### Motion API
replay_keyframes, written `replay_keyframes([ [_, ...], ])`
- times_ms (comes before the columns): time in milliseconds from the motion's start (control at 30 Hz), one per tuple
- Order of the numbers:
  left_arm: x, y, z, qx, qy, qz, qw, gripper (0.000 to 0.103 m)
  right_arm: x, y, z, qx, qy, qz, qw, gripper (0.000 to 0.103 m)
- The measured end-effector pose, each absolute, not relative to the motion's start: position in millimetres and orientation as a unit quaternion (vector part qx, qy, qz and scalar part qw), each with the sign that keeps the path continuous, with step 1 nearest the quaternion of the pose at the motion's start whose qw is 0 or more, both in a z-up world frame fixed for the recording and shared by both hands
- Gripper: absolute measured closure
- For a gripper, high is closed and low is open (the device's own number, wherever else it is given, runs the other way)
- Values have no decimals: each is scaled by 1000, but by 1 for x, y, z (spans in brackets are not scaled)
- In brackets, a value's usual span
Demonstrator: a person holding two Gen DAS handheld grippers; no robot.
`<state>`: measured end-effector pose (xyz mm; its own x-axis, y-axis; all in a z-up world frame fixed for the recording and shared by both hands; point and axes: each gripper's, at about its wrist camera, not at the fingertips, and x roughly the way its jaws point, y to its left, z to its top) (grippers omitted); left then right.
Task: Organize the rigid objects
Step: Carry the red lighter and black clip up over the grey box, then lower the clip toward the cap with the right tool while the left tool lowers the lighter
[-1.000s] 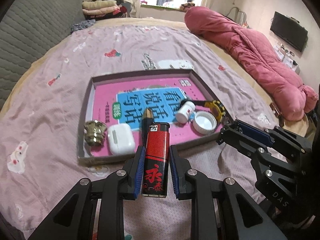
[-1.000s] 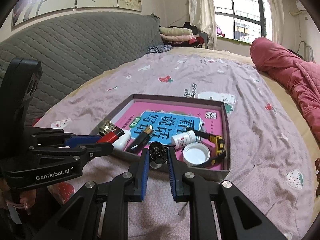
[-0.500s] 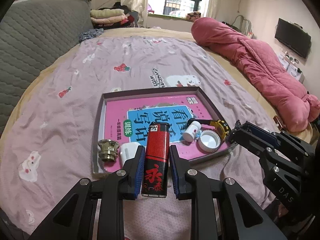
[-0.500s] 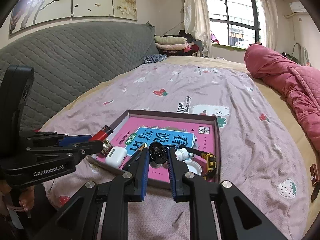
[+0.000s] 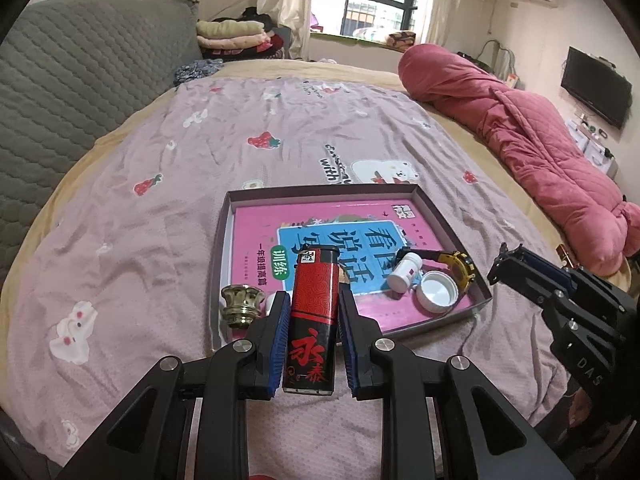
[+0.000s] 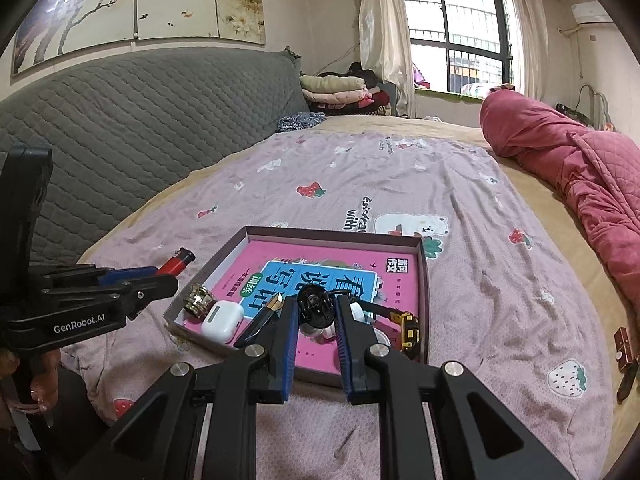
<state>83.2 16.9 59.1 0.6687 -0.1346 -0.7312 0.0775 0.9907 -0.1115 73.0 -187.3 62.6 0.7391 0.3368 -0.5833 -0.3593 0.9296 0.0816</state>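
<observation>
The left gripper (image 5: 311,304) clamped a red lighter (image 5: 312,316) upright above the near edge of the tray (image 5: 436,204). The right gripper (image 6: 316,312) was closed on a small black round thing (image 6: 315,306) over the tray.

Soft daylight comes in through the window (image 5: 368,0) at twelve o'clock, blown out to white glare. The room is evenly bright, shadows faint. Both views bend hard toward black rims; detail stays sharp, without blur.
</observation>
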Motion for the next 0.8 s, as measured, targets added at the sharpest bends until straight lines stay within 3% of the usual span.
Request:
replay_keyframes([
  [800,107,8,59,-24,404,-54,913,79,100,-183,67,-5,290,192,938,85],
])
